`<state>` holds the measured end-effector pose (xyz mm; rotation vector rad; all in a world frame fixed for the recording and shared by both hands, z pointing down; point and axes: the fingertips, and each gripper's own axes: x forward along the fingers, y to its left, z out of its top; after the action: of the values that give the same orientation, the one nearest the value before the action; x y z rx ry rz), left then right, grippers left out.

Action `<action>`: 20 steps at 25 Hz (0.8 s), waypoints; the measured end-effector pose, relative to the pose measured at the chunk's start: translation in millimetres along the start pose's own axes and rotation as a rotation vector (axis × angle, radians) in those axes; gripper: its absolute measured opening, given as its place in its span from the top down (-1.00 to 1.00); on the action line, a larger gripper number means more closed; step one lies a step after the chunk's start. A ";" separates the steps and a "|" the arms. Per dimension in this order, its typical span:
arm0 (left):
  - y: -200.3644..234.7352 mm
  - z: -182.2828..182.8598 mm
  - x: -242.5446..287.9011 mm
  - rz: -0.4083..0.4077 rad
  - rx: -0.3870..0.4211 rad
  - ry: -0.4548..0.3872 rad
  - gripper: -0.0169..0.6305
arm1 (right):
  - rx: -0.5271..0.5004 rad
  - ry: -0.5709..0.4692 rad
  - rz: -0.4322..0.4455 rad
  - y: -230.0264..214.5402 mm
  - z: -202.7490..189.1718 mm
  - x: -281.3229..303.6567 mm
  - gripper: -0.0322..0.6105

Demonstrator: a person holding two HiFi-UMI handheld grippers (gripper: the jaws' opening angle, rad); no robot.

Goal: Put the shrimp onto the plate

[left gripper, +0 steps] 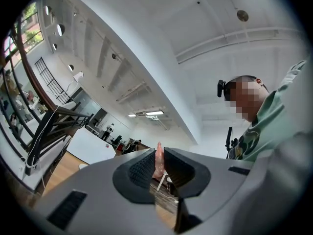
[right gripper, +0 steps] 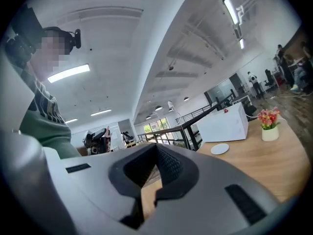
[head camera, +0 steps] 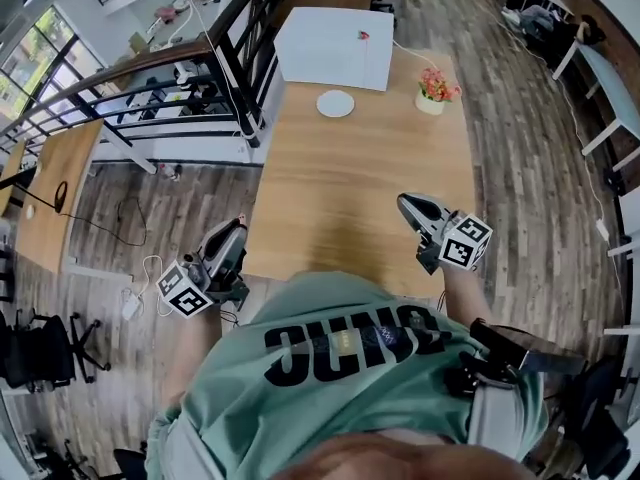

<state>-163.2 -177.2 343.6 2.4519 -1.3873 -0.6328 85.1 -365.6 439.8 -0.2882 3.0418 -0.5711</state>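
Pink shrimp (left gripper: 158,154) is pinched in jaws of the left gripper (left gripper: 159,151).

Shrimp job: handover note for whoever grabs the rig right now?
Left gripper: shut on the shrimp, held just off the near-left corner of the table.
Right gripper: shut, empty, over the table's near edge.
Plate: looks bare, at the far end by the white box.
Done: shrimp is gripped.
Left: carry it to the plate and release.
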 end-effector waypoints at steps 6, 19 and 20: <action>15.3 -2.0 14.6 0.014 -0.011 0.009 0.76 | 0.045 0.025 0.000 -22.3 -8.0 14.0 0.88; 174.1 49.3 -17.6 -0.163 -0.033 0.020 0.76 | 0.013 0.018 -0.185 -15.5 8.3 137.8 0.88; 185.7 53.6 -19.1 -0.175 -0.029 0.028 0.76 | 0.014 0.020 -0.200 -14.1 10.0 145.1 0.88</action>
<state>-336.8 -256.6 379.6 2.5674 -1.1535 -0.6485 -54.3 -409.3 435.9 -0.5941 3.0467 -0.6073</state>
